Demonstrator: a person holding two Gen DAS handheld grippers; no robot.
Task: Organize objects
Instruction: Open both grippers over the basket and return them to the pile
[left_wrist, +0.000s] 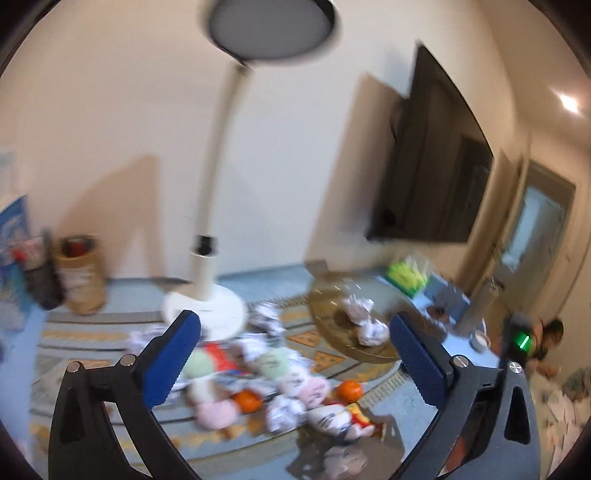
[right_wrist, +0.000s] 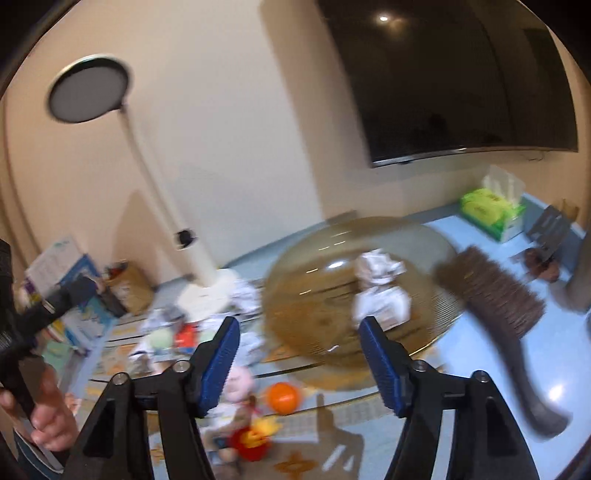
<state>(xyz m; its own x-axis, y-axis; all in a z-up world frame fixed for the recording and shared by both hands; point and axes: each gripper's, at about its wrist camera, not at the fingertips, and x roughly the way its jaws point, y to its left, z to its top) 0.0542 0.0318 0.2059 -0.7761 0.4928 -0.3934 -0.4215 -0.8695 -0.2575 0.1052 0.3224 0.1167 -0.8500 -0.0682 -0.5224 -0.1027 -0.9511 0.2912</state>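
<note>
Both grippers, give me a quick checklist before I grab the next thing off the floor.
1. Left gripper open and empty: ok.
2. Right gripper open and empty: ok.
3. Items left to sort, such as an orange on the mat: ok.
4. Glass bowl reachable, crumpled paper already inside: ok.
5. Brush clear of the bowl: cannot tell, it lies at the rim.
6. Sharp view: not ok, both views are blurred.

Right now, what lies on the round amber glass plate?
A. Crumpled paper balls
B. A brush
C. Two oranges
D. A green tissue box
A: crumpled paper balls sit on the plate; the oranges lie off it on the mat.
</note>
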